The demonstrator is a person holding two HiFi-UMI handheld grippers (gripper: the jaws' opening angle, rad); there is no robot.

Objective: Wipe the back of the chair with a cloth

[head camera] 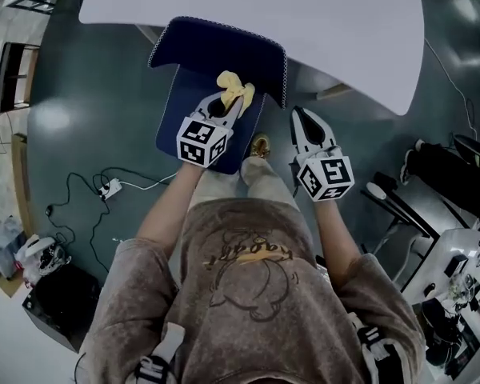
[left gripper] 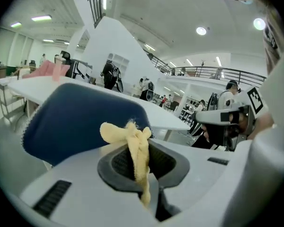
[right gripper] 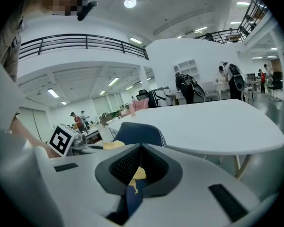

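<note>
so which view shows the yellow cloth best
Left gripper view: the yellow cloth fills the centre, pinched in the left tongs, tail hanging down. Head view shows only a small tuft over the blue chair; right gripper view just a yellow sliver.

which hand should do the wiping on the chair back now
Left. The left tongs pinch the yellow cloth close to the chair back; the right tongs hold nothing and sit off to one side.

Left gripper (left gripper: 141,162) fingers (left gripper: 114,163) clamping yellow cloth (left gripper: 132,143) — blue chair back (left gripper: 71,122) behind
</note>
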